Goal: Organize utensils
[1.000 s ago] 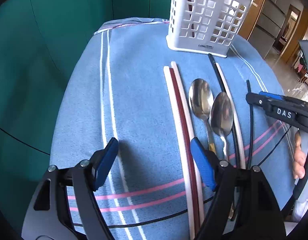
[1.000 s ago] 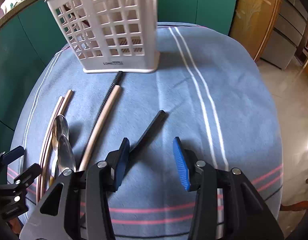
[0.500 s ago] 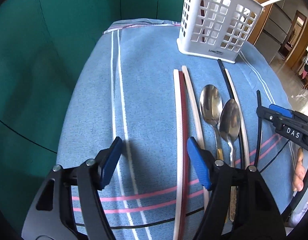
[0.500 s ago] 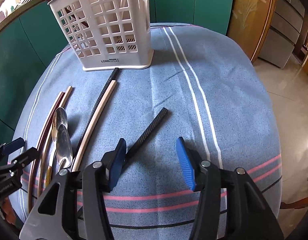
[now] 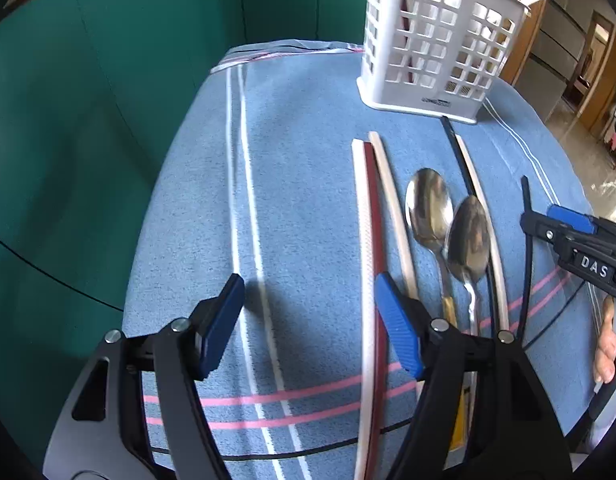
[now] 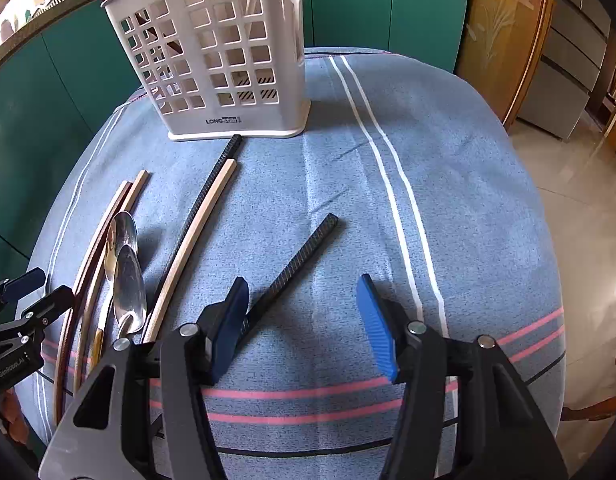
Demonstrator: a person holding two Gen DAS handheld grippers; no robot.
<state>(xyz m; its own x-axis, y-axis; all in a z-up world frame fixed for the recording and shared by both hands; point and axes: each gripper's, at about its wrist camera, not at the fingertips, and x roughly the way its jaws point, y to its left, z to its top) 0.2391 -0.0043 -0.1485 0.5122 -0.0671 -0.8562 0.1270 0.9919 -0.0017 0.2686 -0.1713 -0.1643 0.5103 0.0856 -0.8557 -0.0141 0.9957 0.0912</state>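
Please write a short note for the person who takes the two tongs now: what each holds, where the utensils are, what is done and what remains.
Left tongs: open, empty, over the cloth beside the red chopstick.
Right tongs: open, empty, beside the lone black chopstick.
On the cloth: two spoons, several chopsticks.
White basket stands behind them; some pieces are already inside.
Left: grasp each remaining piece and put it in the basket.

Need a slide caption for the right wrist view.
Open right tool hovers over a lone black chopstick, white basket behind, spoons at left.
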